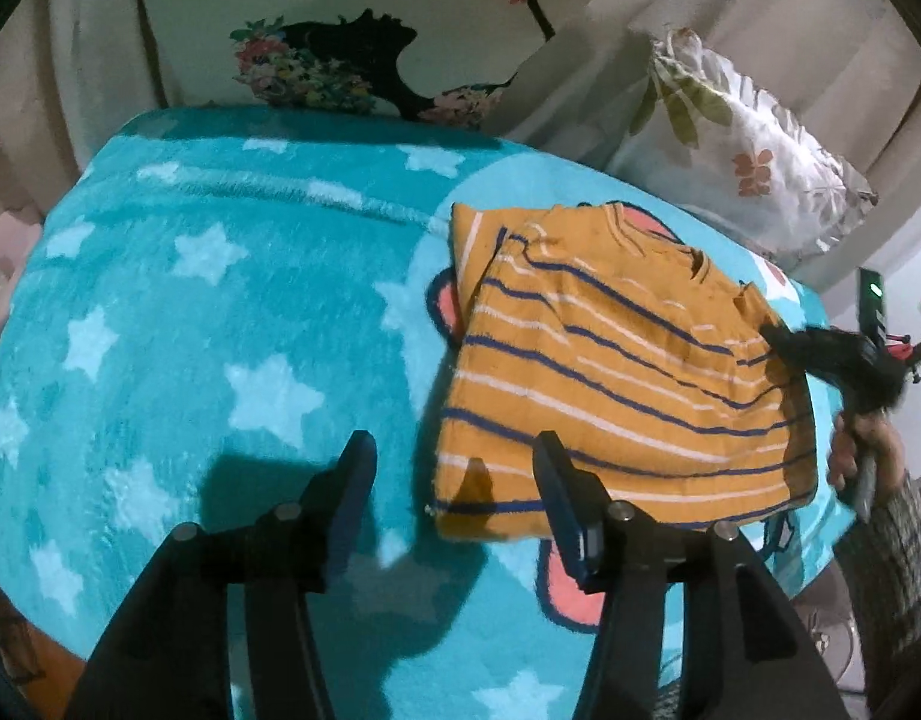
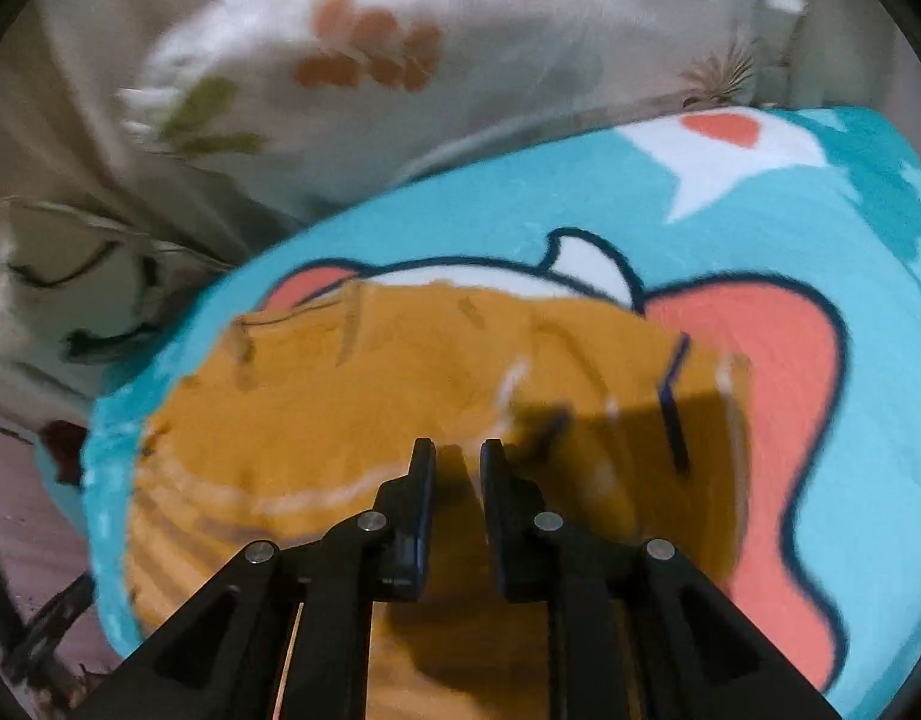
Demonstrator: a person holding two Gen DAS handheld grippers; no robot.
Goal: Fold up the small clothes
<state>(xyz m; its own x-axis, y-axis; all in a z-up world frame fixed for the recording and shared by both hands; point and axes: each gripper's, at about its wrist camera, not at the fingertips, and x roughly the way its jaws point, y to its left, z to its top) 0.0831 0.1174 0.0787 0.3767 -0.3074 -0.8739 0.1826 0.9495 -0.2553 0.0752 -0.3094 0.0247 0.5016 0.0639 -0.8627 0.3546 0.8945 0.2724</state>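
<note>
A small orange shirt (image 1: 610, 372) with blue and white stripes lies partly folded on the right part of a turquoise star blanket (image 1: 190, 330). My left gripper (image 1: 454, 462) hovers open above the shirt's near left corner, pads clear of the cloth. At the shirt's far right edge sits my right gripper (image 1: 769, 333), held by a hand (image 1: 862, 450). In the blurred right wrist view the right gripper (image 2: 457, 456) stands nearly closed over the orange shirt (image 2: 340, 408), with cloth pinched between its tips. The blanket (image 2: 730, 210) there shows a cartoon print.
A cushion with a dark figure print (image 1: 340, 60) leans behind the blanket. A leaf-patterned pillow (image 1: 748, 168) lies at the back right, the same pillow (image 2: 370, 60) filling the top of the right wrist view. The blanket's left half holds only stars.
</note>
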